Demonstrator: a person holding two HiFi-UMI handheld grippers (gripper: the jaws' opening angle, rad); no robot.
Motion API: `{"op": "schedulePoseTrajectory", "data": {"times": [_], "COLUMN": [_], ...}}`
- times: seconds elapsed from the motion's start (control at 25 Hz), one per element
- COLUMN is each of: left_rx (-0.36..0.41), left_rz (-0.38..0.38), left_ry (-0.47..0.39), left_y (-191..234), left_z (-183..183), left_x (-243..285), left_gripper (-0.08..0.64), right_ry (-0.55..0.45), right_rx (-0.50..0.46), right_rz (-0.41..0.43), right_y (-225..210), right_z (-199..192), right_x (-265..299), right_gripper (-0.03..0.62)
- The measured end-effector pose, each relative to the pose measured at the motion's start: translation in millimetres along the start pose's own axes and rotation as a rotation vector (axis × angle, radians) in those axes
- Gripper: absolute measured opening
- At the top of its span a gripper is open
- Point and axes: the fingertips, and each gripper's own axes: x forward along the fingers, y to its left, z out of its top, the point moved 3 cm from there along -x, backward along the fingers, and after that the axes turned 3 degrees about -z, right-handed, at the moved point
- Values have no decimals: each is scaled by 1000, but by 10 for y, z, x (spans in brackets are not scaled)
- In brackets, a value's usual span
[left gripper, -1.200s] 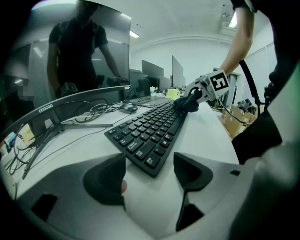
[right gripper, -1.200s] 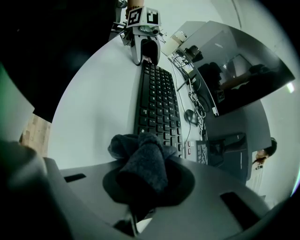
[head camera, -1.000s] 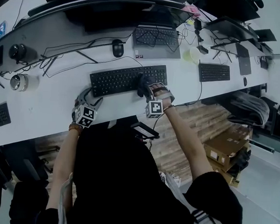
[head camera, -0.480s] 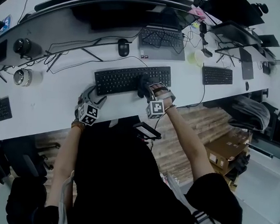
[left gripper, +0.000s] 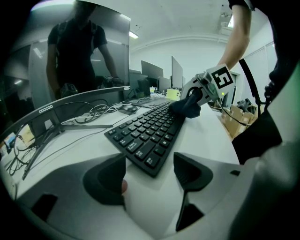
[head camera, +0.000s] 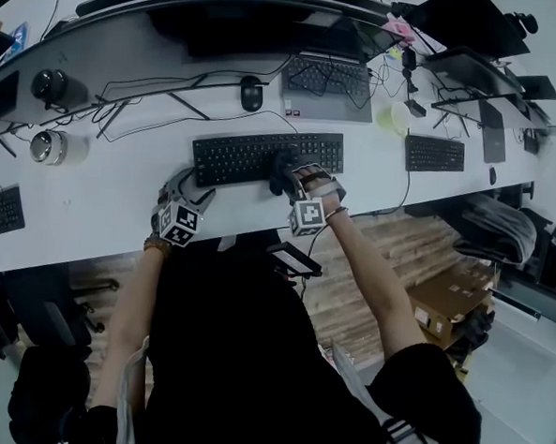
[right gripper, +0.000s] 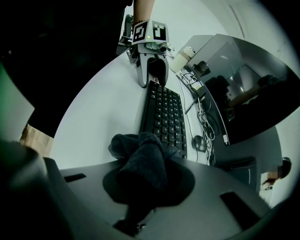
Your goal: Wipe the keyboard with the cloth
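Two grippers of mine sit at a flat black keyboard (head camera: 263, 155) lying on the smooth white desk (head camera: 91, 210). My right gripper (head camera: 287, 173) has its jaws clamped on a dark, nubby cloth (right gripper: 140, 161), bunched into a soft wad that rests on the keys right of the middle, by the near edge. My left gripper (left gripper: 150, 176) holds its matte, rounded jaws apart with nothing between them, just off the keyboard's left corner.
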Motion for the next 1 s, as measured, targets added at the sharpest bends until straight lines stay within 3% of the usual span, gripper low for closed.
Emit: {"op": "schedulePoseTrajectory", "data": {"times": [0.32, 0.8, 1.0], "left_rx": [2, 3, 0], "left_rz": [3, 5, 2], "left_ry": [-2, -3, -3], "left_y": [8, 6, 5], "left_z": [3, -4, 16], "left_x": [-5, -4, -6], "left_gripper": [314, 314, 314], "right_ry": [-37, -71, -132], "right_rx": [-40, -12, -5], "right_rz": [14, 37, 44], "right_y": [-38, -59, -88], "right_z": [191, 249, 515], "right_x": [51, 43, 114], "right_gripper": [34, 34, 34]}}
